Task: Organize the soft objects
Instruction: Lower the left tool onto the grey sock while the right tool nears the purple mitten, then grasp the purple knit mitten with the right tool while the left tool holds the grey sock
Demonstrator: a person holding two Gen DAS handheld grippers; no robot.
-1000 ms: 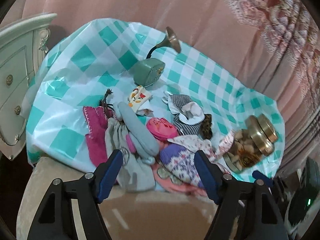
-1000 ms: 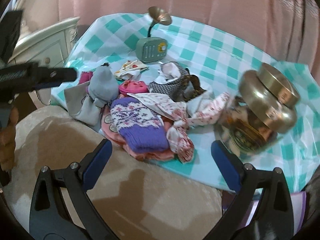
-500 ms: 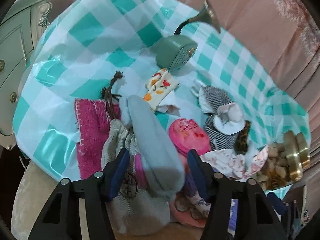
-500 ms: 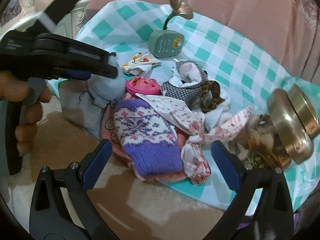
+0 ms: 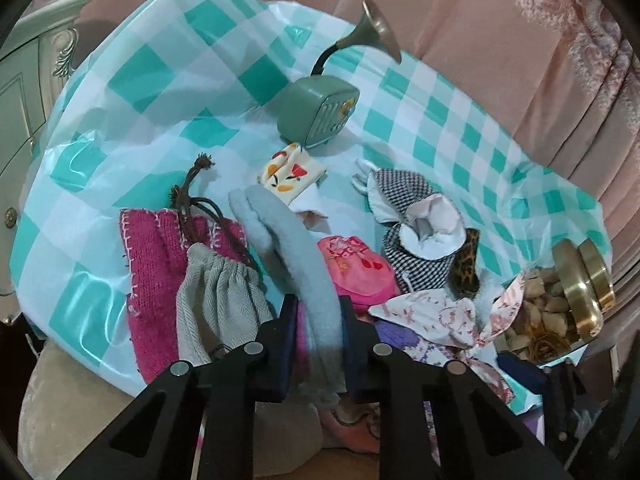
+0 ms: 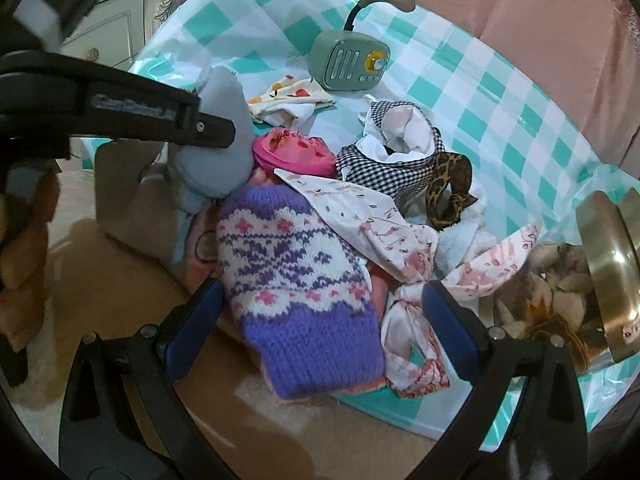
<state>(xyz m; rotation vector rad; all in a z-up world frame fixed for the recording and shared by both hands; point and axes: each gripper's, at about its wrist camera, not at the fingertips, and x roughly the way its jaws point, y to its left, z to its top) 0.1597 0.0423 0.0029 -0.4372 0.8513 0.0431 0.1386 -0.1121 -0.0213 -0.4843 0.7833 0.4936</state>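
Between the left jaws: the grey fleece piece (image 5: 304, 280) is lying lengthwise, and the left gripper (image 5: 318, 322) is closing on it, pads already pressing its sides.
Left of those jaws: a grey drawstring pouch (image 5: 218, 300) is resting on a magenta knit (image 5: 154, 276).
Right of them: a pink cap (image 5: 358, 270) is sitting just beside.
Between the right jaws: the right gripper (image 6: 320, 320) is standing wide apart, straddling a purple patterned knit (image 6: 296, 280) without touching it.
Beyond both: a green radio (image 6: 350, 60) is standing on the checked cloth (image 6: 500, 92).

Dim warm indoor light; glare on glossy tablecloth (image 5: 132, 92); fisheye bending, dark corners; mild blur.
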